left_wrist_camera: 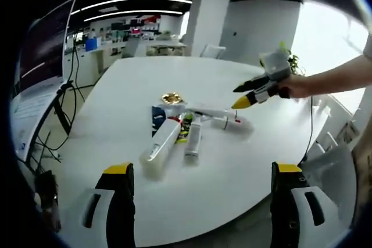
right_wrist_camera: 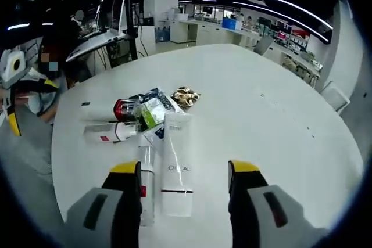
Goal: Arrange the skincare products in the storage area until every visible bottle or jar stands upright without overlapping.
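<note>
Several skincare products lie flat in an overlapping pile on the white round table [left_wrist_camera: 244, 161]. In the left gripper view I see a wide white tube [left_wrist_camera: 160, 146], a slimmer tube [left_wrist_camera: 193, 137], a white bottle [left_wrist_camera: 218, 114], a green sachet [left_wrist_camera: 186, 126] and a gold wrapper [left_wrist_camera: 170, 97]. My left gripper [left_wrist_camera: 202, 168] is open, short of the pile. A hand holds my right gripper [left_wrist_camera: 239, 96] above the table beyond the pile. In the right gripper view, my right gripper [right_wrist_camera: 185, 168] stands open above the wide tube [right_wrist_camera: 177, 137]. Beside that tube are a slim tube [right_wrist_camera: 146, 190], a red-labelled bottle [right_wrist_camera: 110, 133] and a red-capped bottle [right_wrist_camera: 123, 108].
The table [right_wrist_camera: 279, 120] has free room around the pile. A blue packet [right_wrist_camera: 157, 96] and the gold wrapper [right_wrist_camera: 186, 96] lie at the pile's far side. My left gripper [right_wrist_camera: 11, 108] shows past the table edge. A screen on a stand [left_wrist_camera: 43, 50] with cables stands nearby.
</note>
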Tool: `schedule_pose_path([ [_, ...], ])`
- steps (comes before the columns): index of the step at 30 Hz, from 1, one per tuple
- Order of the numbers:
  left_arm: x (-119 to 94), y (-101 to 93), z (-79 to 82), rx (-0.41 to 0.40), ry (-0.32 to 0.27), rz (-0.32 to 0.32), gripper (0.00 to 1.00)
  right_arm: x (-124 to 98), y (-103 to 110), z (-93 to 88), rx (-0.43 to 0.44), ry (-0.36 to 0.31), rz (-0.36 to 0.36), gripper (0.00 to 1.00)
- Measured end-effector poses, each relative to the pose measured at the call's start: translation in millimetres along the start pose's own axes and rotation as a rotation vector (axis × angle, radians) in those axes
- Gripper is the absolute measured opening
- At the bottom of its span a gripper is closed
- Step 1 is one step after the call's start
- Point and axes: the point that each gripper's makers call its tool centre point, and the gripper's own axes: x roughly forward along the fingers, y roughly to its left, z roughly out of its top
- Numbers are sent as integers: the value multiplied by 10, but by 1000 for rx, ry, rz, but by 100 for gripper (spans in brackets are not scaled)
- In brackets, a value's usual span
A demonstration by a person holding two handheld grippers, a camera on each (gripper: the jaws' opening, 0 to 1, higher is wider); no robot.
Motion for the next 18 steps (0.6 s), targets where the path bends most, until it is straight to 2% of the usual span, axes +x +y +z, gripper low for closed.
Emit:
schedule_pose_path([
  [8,27,-42,-47,38,28,-12,97,280,6,-4,-23,46,36,53],
  [12,35,-25,-34,7,20,-8,97,394,27,-42,-33,68,51,44],
  [18,46,10,-26,-30,12,-2,97,522,69,-29,-51,86,67,42],
])
